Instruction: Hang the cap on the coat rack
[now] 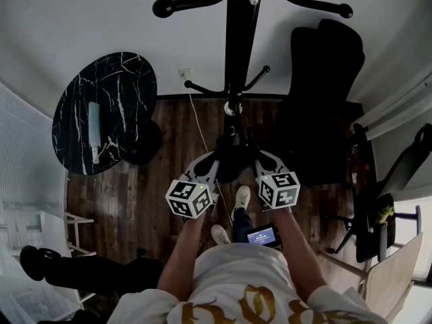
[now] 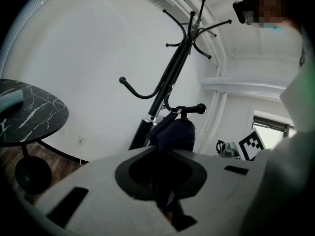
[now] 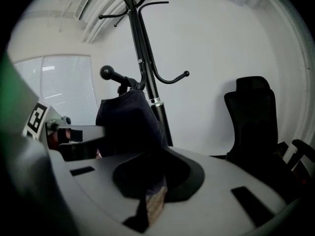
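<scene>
Cap (image 2: 173, 132), dark, was just under a low hook of the rack (image 1: 239, 46). Below lay a dark wood floor (image 1: 135, 201) by a white wall (image 1: 81, 19), with a marble table (image 1: 108, 106) and a black chair (image 1: 324, 86). Gold lettering on the shirt (image 1: 236, 275) was unreadable. Left gripper (image 2: 162, 183) and right gripper (image 3: 150, 186) each pinched the cap's fabric, jaws nearly together.
</scene>
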